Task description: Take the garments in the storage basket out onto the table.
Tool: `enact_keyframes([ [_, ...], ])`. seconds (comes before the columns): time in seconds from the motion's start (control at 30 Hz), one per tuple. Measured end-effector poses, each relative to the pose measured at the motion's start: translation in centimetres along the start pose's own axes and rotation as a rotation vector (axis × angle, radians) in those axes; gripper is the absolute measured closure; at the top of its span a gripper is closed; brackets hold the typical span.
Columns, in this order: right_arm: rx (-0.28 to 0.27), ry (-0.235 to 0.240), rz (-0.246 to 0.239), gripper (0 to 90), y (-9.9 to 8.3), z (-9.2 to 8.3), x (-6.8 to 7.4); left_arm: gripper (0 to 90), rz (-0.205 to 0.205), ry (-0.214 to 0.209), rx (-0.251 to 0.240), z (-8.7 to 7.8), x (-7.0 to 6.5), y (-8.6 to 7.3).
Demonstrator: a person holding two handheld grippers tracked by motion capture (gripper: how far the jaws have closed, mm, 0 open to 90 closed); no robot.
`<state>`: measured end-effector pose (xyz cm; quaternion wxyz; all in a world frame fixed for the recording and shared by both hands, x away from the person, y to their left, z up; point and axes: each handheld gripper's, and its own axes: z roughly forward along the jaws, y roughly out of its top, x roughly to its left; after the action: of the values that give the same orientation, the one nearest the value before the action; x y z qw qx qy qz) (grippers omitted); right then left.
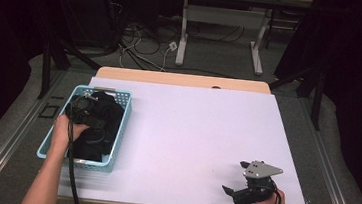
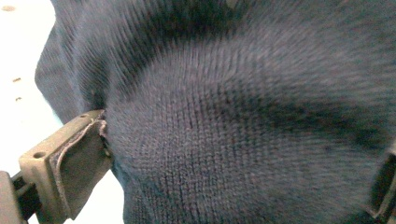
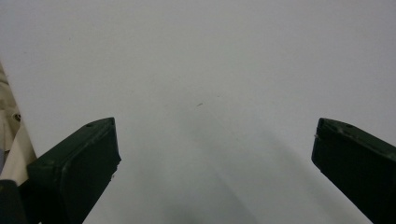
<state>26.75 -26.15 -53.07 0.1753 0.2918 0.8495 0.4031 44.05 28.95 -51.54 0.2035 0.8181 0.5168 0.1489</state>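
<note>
A light blue plastic basket (image 1: 125, 114) stands at the table's left edge with a dark knitted garment (image 1: 103, 129) heaped in it. My left gripper (image 1: 87, 104) reaches down into the basket and onto that garment. In the left gripper view its jaws stand wide apart, with a bulge of the dark blue knit (image 2: 243, 116) pressed between them, and one worn pad (image 2: 79, 158) touches the fabric. My right gripper (image 1: 234, 176) rests low over the white table top (image 1: 191, 128) near the front right corner. It is open, with only bare table between its fingers (image 3: 79, 163).
The table's front edge lies just behind the right gripper, with a strip of beige clothing (image 3: 9, 140) beyond it. Past the far edge, a white-legged desk (image 1: 221, 30) and loose cables (image 1: 144, 43) sit on the floor. Dark curtains close in both sides.
</note>
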Motion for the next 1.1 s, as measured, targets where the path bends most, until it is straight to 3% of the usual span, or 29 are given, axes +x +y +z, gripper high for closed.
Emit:
enact_keyframes([
  [0.07, 0.003, 0.005, -0.013, 0.3, 0.0, 0.0, 0.0, 0.0, -0.004, -0.009, 0.050, 0.6, 0.2, -0.1],
  [0.3, 0.012, 0.004, -0.006, 0.2, -0.1, 0.1, 0.0, 0.0, -0.034, -0.050, 0.096, 1.6, 0.5, -0.2],
  [0.53, 0.016, 0.013, -0.006, 0.2, 0.0, 0.3, 0.0, 3.5, -0.052, -0.056, 0.154, 2.1, 0.7, -0.2],
  [0.63, 0.009, 0.012, -0.005, 0.2, 0.0, 0.3, 0.1, 12.3, -0.032, -0.046, 0.159, 1.9, 0.7, -0.2],
  [0.87, 0.008, 0.008, -0.003, 0.2, 0.0, 0.3, 0.0, 39.5, 0.086, 0.023, 0.179, 1.5, 0.1, 0.4],
  [0.97, 0.008, 0.009, -0.001, 0.3, 0.0, 0.3, 0.0, 42.1, 0.102, 0.015, 0.172, 1.4, 0.2, 0.4],
  [1.1, 0.007, 0.010, -0.004, 0.3, 0.0, 0.3, 0.0, 43.1, 0.125, -0.028, 0.150, 1.0, 0.7, 0.3],
])
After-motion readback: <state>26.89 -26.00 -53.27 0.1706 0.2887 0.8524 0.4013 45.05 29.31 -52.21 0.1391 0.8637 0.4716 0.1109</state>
